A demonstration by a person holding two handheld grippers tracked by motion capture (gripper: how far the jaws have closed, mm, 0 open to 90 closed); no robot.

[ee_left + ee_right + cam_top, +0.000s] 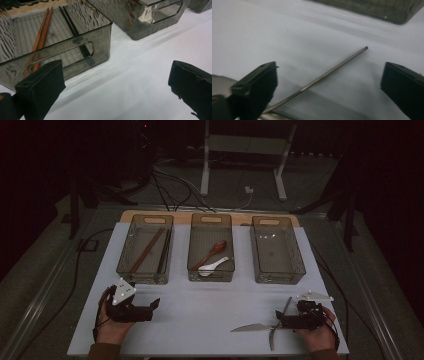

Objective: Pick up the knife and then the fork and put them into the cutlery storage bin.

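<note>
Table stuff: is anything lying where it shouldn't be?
Yes. The metal knife and a thin metal utensil lie crossed on the white table by the right hand-held gripper, outside the bins. The chopsticks and spoons sit sorted in bins; the right bin is empty.

White table (200, 315) with three smoky bins (210, 249), knife (252, 327), metal rod (280, 317).

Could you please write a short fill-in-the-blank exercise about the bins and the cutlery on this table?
1. On the table stand ____ transparent bins in a row.
2. The chopsticks lie in the ____ bin.
3. The middle bin holds two ____.
4. The jaws of the right gripper are ____ over a metal knife.

Missing words: three; left; spoons; open
</note>
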